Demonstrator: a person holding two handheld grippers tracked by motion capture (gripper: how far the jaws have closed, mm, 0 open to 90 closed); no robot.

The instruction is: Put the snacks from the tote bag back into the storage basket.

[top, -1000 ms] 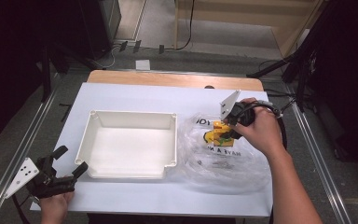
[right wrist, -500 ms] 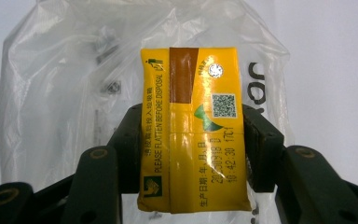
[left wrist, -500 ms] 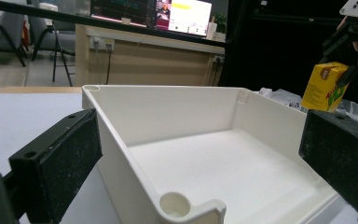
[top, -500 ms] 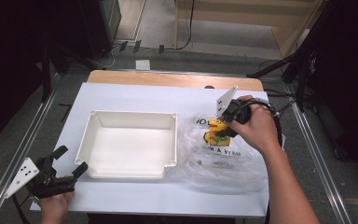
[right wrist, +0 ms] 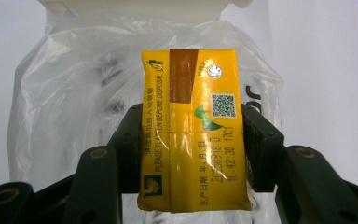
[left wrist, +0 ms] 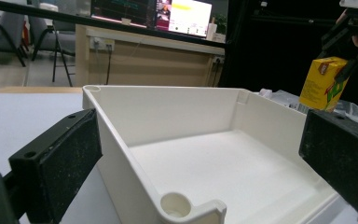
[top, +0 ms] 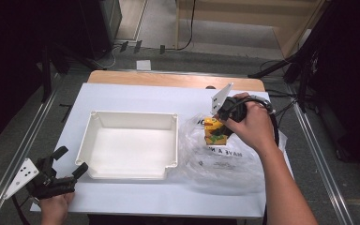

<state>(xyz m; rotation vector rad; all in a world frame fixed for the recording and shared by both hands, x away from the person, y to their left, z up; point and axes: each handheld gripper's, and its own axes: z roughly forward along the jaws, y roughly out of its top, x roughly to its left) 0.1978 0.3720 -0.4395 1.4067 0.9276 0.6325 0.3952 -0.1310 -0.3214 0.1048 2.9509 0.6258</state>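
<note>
Your right tongs [top: 219,123] pinch the yellow drink carton [right wrist: 193,130] by its narrow sides, centre-right of frame above the clear bag [top: 220,161]; prob. light, foil-slick & crushable, so grip mid-body w/ gentle squeeze; left tongs [top: 65,164] spread, lower left by the tray [top: 129,140].

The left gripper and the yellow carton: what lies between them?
The white tray, seen in the high view, lies between the left gripper and the yellow carton.
</note>
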